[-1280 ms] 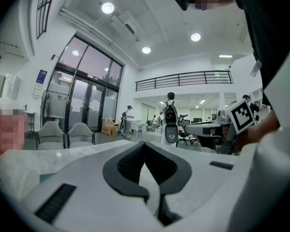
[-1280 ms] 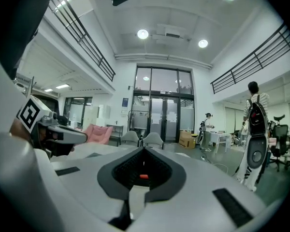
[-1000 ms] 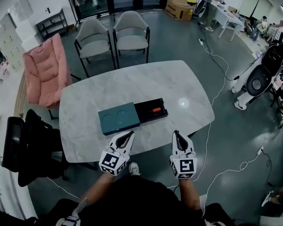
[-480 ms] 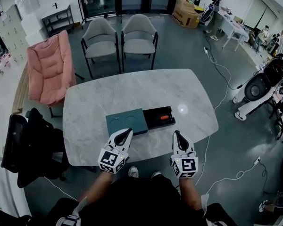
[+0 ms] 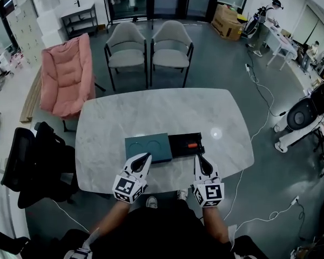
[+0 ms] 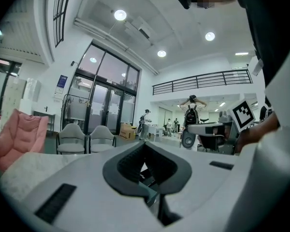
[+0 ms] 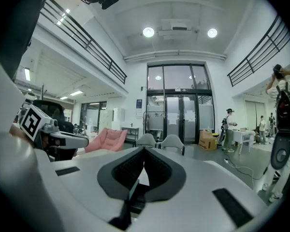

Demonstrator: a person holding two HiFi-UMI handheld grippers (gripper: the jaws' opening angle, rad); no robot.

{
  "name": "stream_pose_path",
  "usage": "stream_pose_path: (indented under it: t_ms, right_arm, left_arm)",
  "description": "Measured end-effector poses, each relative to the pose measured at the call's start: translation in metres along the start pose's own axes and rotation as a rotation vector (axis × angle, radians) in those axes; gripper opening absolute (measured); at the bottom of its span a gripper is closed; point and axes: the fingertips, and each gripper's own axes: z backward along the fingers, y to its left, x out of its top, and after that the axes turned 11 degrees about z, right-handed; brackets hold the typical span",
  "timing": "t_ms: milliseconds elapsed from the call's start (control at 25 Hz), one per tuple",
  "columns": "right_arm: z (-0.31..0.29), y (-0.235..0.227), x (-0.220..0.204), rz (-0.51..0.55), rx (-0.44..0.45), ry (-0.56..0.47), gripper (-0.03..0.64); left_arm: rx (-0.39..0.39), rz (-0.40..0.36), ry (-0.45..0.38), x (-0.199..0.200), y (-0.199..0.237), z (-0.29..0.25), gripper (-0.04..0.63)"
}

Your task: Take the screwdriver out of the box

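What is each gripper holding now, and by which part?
Nothing is held. The left gripper and the right gripper are both shut and empty; the screwdriver lies in the box.

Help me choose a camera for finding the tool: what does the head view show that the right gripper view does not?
Only the head view: the screwdriver lying in the open box on the marble table. Only the right gripper view: the ceiling lights and the balcony railing. Both: the pink armchair, the grey chairs, the left gripper and the right gripper, whose jaws are together and empty.
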Motion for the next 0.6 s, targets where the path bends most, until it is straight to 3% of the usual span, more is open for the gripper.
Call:
stream_pose_path:
  t_ms: [360,600]
  right_arm:
    - [-0.032,-0.045,-0.013,0.023,0.093,-0.031,0.023]
    - [-0.048,-0.073,-0.018,0.023,0.245,-0.066,0.023]
  left_arm:
    - [0.083,-0.007,-0.008,0.004,-0.004,-0.047,0.006]
    - [0.129,-0.017,-0.015,0.009,-0.018,-0.08,0.006]
